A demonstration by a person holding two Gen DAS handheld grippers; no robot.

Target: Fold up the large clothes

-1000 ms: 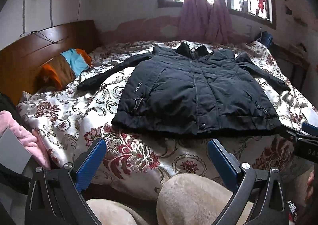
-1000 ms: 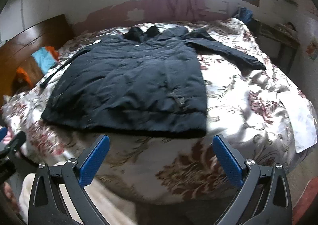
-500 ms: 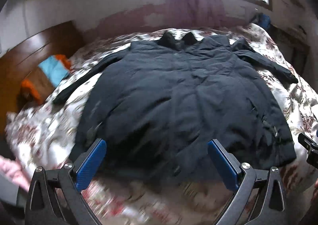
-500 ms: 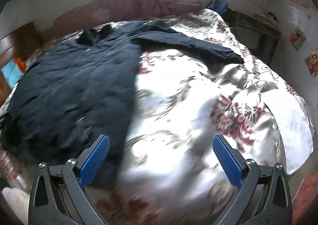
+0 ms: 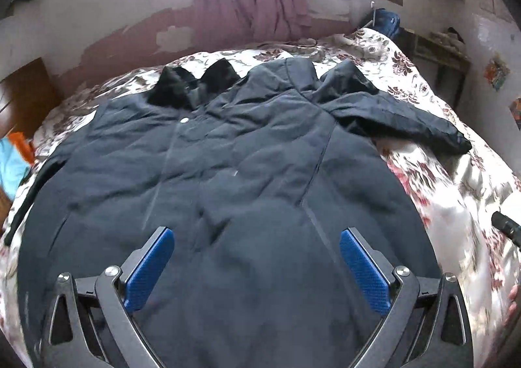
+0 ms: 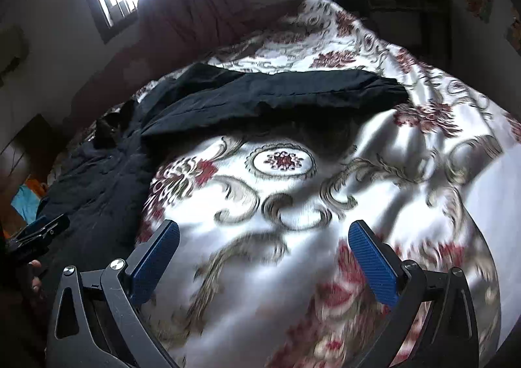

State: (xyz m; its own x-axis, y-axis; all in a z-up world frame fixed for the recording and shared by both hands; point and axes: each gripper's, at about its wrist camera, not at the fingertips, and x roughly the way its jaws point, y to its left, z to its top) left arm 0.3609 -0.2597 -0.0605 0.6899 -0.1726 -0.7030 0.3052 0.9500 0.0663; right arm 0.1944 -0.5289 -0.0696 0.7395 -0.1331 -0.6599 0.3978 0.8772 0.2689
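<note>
A large black padded jacket (image 5: 234, 179) lies front-up and spread flat on a floral bedspread (image 5: 433, 192). Its collar points toward the window and its right sleeve (image 5: 407, 124) stretches out to the side. My left gripper (image 5: 257, 251) hovers open just above the jacket's lower body, nothing between its blue pads. In the right wrist view, my right gripper (image 6: 263, 244) stands open over bare bedspread (image 6: 293, 205), short of the outstretched sleeve (image 6: 293, 94); the jacket's body (image 6: 97, 185) lies to its left.
A wooden headboard (image 5: 22, 91) and orange-and-blue bedding (image 5: 14, 156) sit at the left. Behind the bed are a window with pink curtains (image 5: 254, 0) and a wall. A dark side table (image 5: 436, 65) stands at the far right. The left gripper's edge (image 6: 35, 234) shows in the right wrist view.
Both grippers have moved forward from the bed's foot to over the bed. The left now hangs over the jacket; the right has swung rightward toward the sleeve. Both stayed open.
</note>
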